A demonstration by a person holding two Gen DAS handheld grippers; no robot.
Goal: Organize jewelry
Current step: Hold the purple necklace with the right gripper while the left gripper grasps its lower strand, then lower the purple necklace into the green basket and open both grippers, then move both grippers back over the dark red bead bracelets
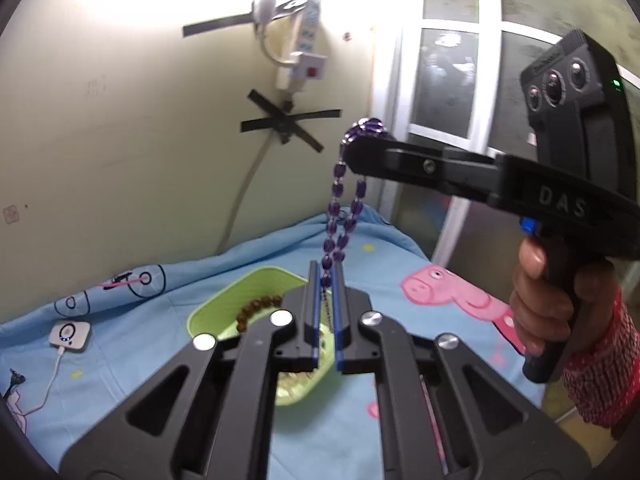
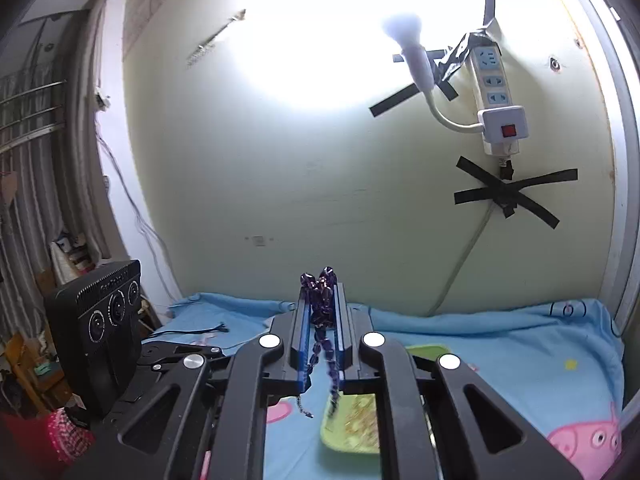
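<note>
A purple bead necklace (image 1: 338,208) hangs from my right gripper (image 1: 360,148), which is shut on its top loop, high above the bed. The strand drops down between the fingers of my left gripper (image 1: 326,276); the jaws stand narrowly apart around it, and I cannot tell whether they pinch it. In the right wrist view the necklace (image 2: 320,312) is bunched between the right gripper's (image 2: 320,292) fingers and dangles over a green tray (image 2: 352,428). The green tray (image 1: 224,304) holds a brown bead bracelet (image 1: 256,308) and other small jewelry.
A blue cartoon bedsheet (image 1: 400,252) covers the bed. A small white device on a cable (image 1: 69,334) lies at left. A power strip (image 2: 494,80) and lamp (image 2: 408,40) are taped to the wall behind. A window frame (image 1: 452,80) stands to the right.
</note>
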